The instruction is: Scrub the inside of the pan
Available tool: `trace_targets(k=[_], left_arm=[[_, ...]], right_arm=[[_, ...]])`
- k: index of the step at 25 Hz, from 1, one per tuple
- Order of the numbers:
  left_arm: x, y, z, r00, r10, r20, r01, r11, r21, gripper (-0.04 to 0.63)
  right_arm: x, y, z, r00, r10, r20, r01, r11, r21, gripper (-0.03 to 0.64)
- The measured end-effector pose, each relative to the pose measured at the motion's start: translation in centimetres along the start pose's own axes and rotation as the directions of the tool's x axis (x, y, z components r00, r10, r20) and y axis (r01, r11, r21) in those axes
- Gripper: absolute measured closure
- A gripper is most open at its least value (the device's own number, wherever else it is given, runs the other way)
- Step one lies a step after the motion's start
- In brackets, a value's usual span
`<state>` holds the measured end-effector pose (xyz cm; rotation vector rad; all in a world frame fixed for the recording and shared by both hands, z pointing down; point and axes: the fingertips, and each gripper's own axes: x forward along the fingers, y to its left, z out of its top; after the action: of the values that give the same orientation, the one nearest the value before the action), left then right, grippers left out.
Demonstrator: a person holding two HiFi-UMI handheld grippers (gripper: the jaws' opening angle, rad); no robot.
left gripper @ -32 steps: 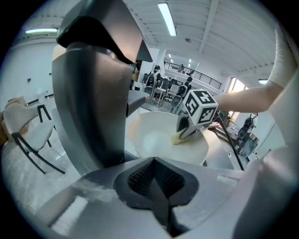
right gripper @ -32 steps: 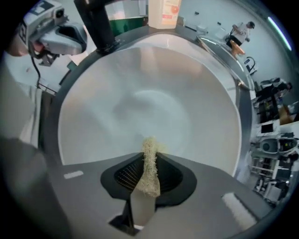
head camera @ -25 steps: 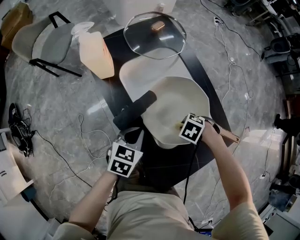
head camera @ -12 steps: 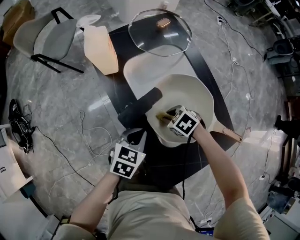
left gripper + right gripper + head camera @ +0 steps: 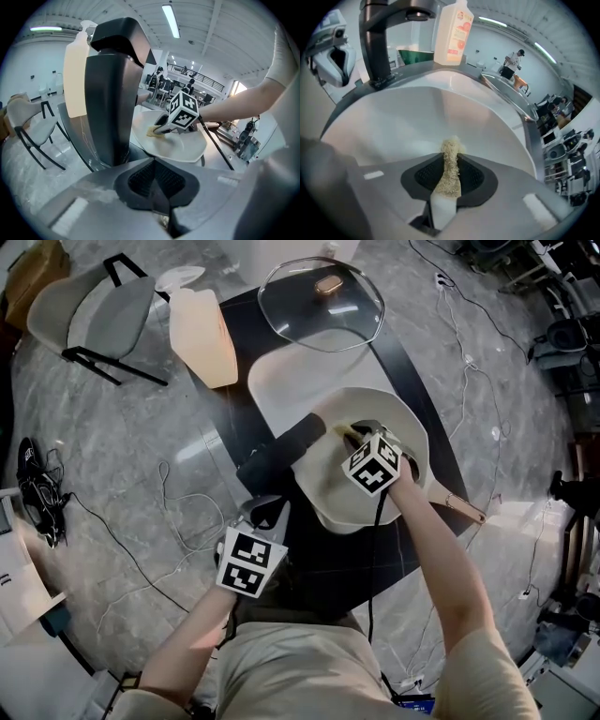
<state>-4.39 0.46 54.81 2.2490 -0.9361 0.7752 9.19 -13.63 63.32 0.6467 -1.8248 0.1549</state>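
The white pan point(image 5: 349, 504) sits in the middle of the black table point(image 5: 319, 563), partly on a white mat point(image 5: 281, 381). Its black handle point(image 5: 281, 454) points to the table's left edge.

The right gripper point(image 5: 451, 171) is inside the pan. Its jaws are squeezed tight on a yellow scrub pad point(image 5: 451, 149). The fuzzy tip of the pad touches the pan's inside, near the rim on the handle side.

The left gripper point(image 5: 157, 180) is at the near left of the table, by the end of the handle. Its jaws look pressed together. The handle stands just past them, and I cannot tell if they touch it.

A glass lid point(image 5: 322, 301) lies at the far edge. A soap bottle point(image 5: 202, 334) lies at the far left corner.
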Motion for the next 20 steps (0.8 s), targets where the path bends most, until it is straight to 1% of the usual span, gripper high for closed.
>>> trace_targets(k=[2,5,8,10,12,16,18,20], left_arm=[[-0.1,-0.1,-0.2,1.0,0.001,-0.003,-0.001,1.0,-0.002,0.594],[-0.2,-0.4,-0.5,1.0,-0.004,-0.009,0.004,1.0,-0.004,0.594],[-0.4,-0.6,-0.7,1.0,-0.007,-0.01,0.007,1.0,-0.007,0.594],[-0.5,-0.7,-0.7,1.0,-0.008,-0.01,0.008,1.0,-0.007,0.594],[-0.7,-0.7,-0.6,1.0,-0.008,-0.008,0.008,1.0,-0.009,0.594],[-0.9,-0.8,-0.6,1.0,-0.009,-0.009,0.009,1.0,-0.011,0.594],[-0.8,-0.9,-0.6,1.0,-0.009,-0.01,0.009,1.0,-0.01,0.594],[-0.7,-1.0,-0.5,1.0,-0.01,-0.008,0.009,1.0,-0.01,0.594]], right_arm=[[-0.1,-1.7,-1.2,0.998,-0.06,-0.031,0.06,0.998,-0.002,0.529],[-0.7,-3.2,-3.3,0.989,-0.109,-0.102,0.109,0.994,-0.009,0.53],[-1.5,-3.4,-5.2,0.973,-0.134,-0.188,0.124,0.99,-0.063,0.531],[-2.1,-3.0,-6.3,0.963,-0.123,-0.241,0.106,0.991,-0.082,0.531],[-2.9,-2.0,-7.2,0.952,-0.084,-0.295,0.061,0.994,-0.086,0.531],[-4.8,1.3,-8.9,0.922,0.047,-0.383,-0.077,0.995,-0.064,0.534],[-5.4,3.5,-9.2,0.911,0.128,-0.392,-0.16,0.986,-0.049,0.535],[-5.7,5.7,-8.8,0.903,0.227,-0.365,-0.249,0.968,-0.012,0.535]])
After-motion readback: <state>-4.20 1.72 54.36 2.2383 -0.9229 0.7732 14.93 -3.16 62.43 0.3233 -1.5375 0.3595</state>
